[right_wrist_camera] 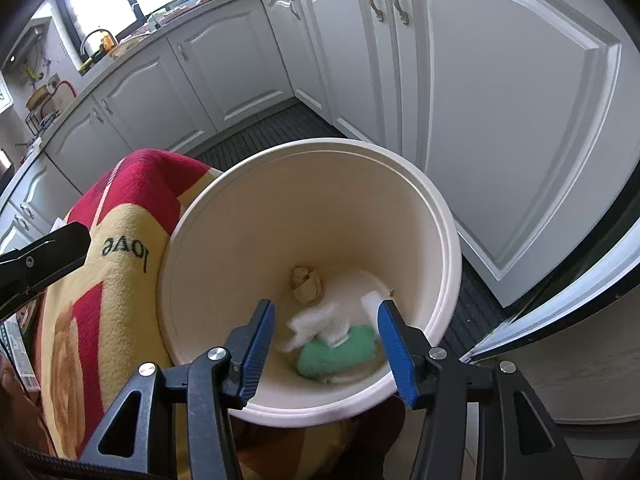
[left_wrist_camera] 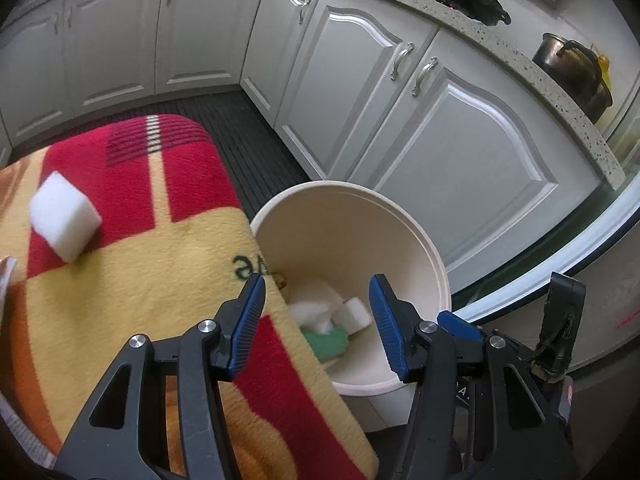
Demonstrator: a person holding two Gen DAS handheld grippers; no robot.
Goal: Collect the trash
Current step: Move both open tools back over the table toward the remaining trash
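A cream round bin (right_wrist_camera: 448, 240) stands on the floor beside a blanket-covered surface; it also shows in the left wrist view (left_wrist_camera: 432, 256). Inside lie a green sponge (right_wrist_camera: 340, 350), blurred white tissue (right_wrist_camera: 316, 322), a white block (right_wrist_camera: 370, 300) and a crumpled tan wad (right_wrist_camera: 306, 282). My right gripper (right_wrist_camera: 326, 344) is open and empty above the bin's near rim. My left gripper (left_wrist_camera: 316, 320) is open and empty over the blanket edge and bin. A white foam block (left_wrist_camera: 64, 216) lies on the blanket (left_wrist_camera: 160, 248) at far left.
White kitchen cabinets (left_wrist_camera: 460, 128) surround the dark ribbed floor mat (left_wrist_camera: 256, 140). Pots (left_wrist_camera: 576, 68) sit on the speckled counter. A door threshold (left_wrist_camera: 560, 256) runs at right. The other gripper's black finger (right_wrist_camera: 44, 254) shows at the left of the right wrist view.
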